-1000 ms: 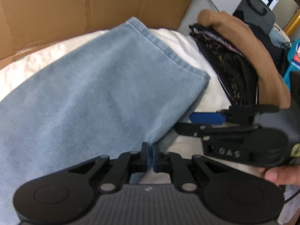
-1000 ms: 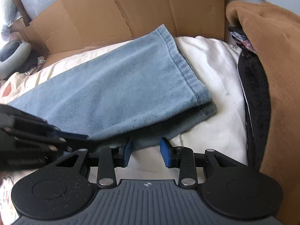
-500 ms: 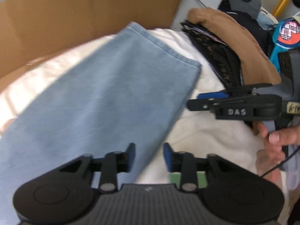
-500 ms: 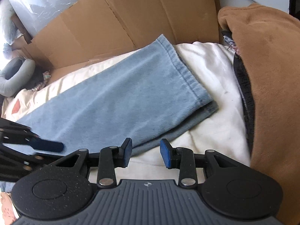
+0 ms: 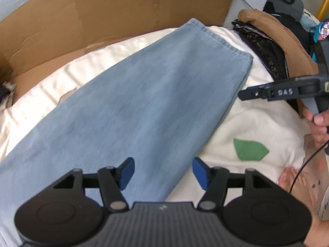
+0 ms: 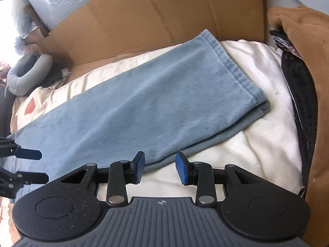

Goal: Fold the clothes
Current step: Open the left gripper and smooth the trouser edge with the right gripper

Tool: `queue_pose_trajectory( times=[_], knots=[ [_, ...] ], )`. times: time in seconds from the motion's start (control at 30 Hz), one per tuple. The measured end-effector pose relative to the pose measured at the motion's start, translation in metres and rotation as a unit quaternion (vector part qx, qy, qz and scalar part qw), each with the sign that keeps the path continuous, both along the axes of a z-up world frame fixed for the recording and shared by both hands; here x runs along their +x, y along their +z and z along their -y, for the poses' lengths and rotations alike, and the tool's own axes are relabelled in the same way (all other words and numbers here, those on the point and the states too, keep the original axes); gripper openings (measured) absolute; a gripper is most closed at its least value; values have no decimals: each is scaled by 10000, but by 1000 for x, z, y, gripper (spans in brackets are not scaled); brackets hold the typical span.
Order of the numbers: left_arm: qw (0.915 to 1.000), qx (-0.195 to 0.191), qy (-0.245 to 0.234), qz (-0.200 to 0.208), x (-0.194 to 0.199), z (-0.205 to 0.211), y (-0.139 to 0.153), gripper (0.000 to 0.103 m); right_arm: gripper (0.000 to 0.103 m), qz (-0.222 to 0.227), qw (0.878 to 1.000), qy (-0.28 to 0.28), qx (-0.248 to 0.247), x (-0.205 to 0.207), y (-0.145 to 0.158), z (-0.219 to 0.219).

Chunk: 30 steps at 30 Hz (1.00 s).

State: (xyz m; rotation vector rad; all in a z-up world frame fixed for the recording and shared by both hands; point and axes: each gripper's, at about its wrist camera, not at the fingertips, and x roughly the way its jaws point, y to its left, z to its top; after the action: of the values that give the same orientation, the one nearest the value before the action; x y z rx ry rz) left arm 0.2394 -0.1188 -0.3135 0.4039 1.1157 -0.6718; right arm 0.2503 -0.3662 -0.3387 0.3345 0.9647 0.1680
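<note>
Jeans [image 5: 144, 94] lie doubled lengthwise on the bed [image 5: 265, 127], released by the just-opened, empty left hand-held gripper [image 5: 163, 173]; the right hand-held gripper [image 6: 160, 167], half-open and empty, hovers; a crosswise fold is called for next.

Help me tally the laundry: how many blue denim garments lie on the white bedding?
1: the folded jeans lie diagonally across the bedding, hem toward the cardboard. More could be hidden outside the frame.

Bright daylight floods both views; the right wrist view burns out to white glare at its upper left edge; the white bedding [image 6: 257, 144] gleams near overexposure; fisheye bending curves the cardboard [image 5: 123, 10] and darkens corners; the jeans [image 5: 144, 103] look softly blurred.
</note>
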Motion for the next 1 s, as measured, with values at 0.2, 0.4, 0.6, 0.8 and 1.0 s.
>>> queue_pose_trajectory(
  times=[0.2,0.4,0.6,0.8,1.0],
  knots=[
    [9995,98,166,243,-23,-21,-16,81,40,-83,9999,95,-19,-6,7,-15],
    [9977,-111,672,45,-25,-43,-18,81,40,-131,9993,308,-155,-10,8,-33],
    [9971,66,735,166,-31,-56,-30,81,40,-183,9981,544,-222,-14,8,-54],
    [9952,368,875,227,-38,-73,-42,75,40,-209,9960,847,-189,-15,7,-83],
    [9926,258,1114,412,-40,-90,-35,52,40,-283,9910,1305,-110,-14,3,-118]
  ],
)
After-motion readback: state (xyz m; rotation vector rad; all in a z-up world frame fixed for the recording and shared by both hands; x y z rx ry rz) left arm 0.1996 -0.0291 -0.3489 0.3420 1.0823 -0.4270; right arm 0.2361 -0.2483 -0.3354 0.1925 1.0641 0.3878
